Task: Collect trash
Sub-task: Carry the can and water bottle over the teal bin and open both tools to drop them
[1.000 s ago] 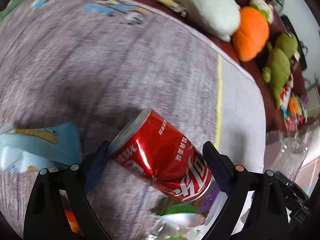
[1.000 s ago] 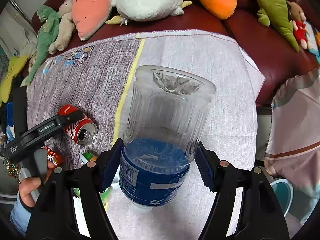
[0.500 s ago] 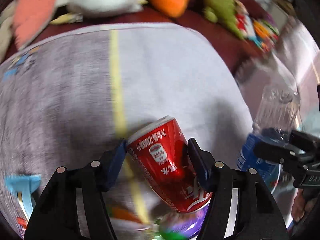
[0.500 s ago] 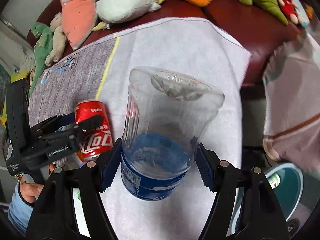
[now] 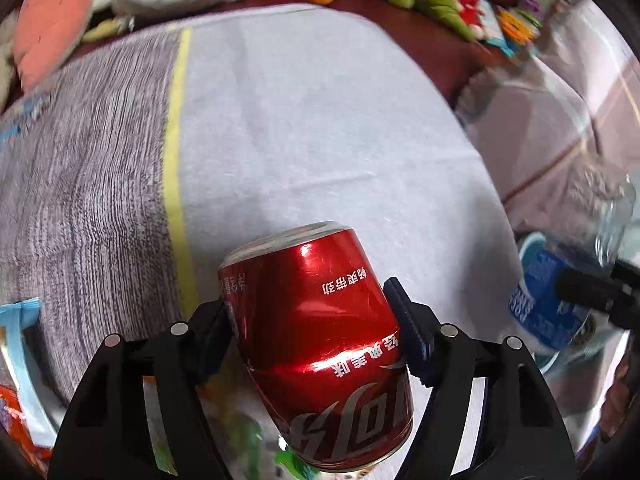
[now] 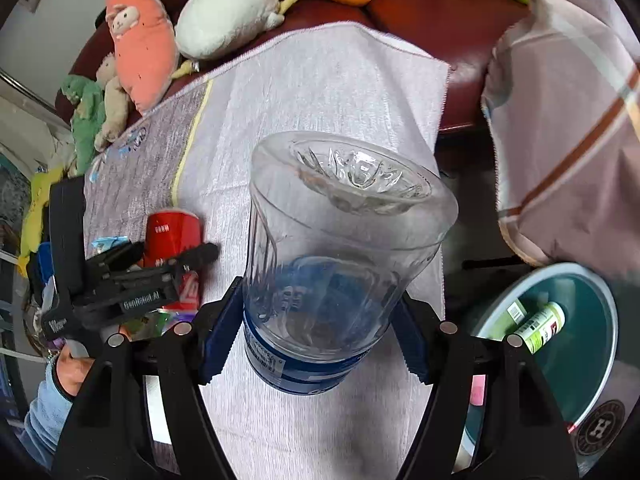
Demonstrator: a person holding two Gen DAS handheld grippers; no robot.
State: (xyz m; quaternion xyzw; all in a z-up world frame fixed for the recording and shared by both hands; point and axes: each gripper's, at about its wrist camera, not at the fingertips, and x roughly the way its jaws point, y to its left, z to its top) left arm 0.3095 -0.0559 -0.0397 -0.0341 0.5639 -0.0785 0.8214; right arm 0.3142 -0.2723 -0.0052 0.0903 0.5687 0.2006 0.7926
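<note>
My left gripper is shut on a red cola can, held above the cloth; the can also shows in the right wrist view, with the left gripper around it. My right gripper is shut on a clear plastic bottle with a blue label, its base pointing away from me. The bottle appears at the right edge of the left wrist view. A green trash bin with a pale green bottle inside stands low on the right.
A grey and white cloth covers the table. Snack wrappers lie at its left front. Plush toys sit on a dark red sofa behind. A plaid cloth hangs at right.
The left gripper has closed on the can, lifted it and swung right toward the bottle. The right gripper has carried the bottle right, bringing the green bin into view.
</note>
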